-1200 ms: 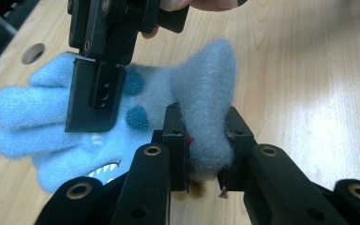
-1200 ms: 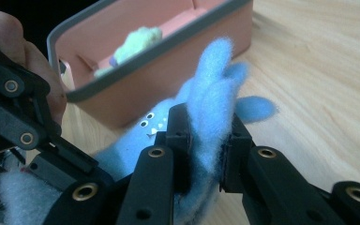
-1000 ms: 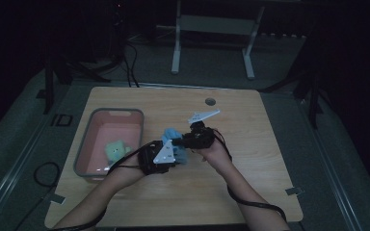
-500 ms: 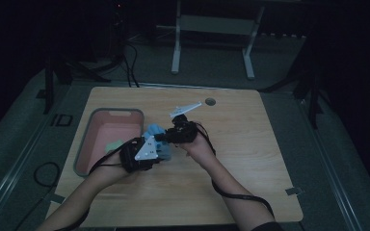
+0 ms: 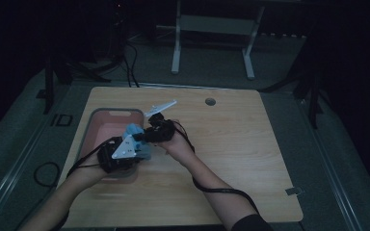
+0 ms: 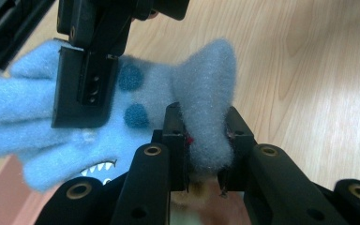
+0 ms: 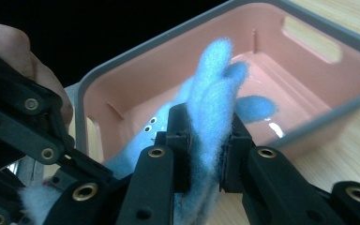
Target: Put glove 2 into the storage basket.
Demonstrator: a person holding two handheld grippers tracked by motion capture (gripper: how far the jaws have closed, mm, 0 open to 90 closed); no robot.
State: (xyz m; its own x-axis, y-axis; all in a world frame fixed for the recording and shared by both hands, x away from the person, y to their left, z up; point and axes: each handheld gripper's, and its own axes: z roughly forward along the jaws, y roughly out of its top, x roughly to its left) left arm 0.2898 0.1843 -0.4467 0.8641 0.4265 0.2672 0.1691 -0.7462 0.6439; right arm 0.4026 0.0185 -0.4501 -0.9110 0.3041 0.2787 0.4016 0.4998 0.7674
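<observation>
A light blue plush shark (image 5: 134, 131) with dark blue spots and white teeth hangs stretched between both grippers, over the right rim of the pink bin (image 5: 99, 126). My left gripper (image 6: 205, 140) is shut on one fuzzy fin of the shark (image 6: 159, 93). Farther along the toy, the other gripper's black jaw (image 6: 86, 89) clamps it. My right gripper (image 7: 205, 136) is shut on another flap of the shark (image 7: 215, 70), with the pink bin (image 7: 309, 42) open behind it. In the high view the left gripper (image 5: 137, 147) and the right gripper (image 5: 143, 137) stand close together.
The bin sits at the left of the wooden table (image 5: 250, 159), near its left edge. A round cable hole (image 5: 210, 101) lies at the back of the table. Cables trail from both grippers. A metal stand (image 5: 212, 24) is on the floor behind.
Both hands have carried the shark to the left across the table, from the middle to the bin's right rim. Both grips have stayed shut.
</observation>
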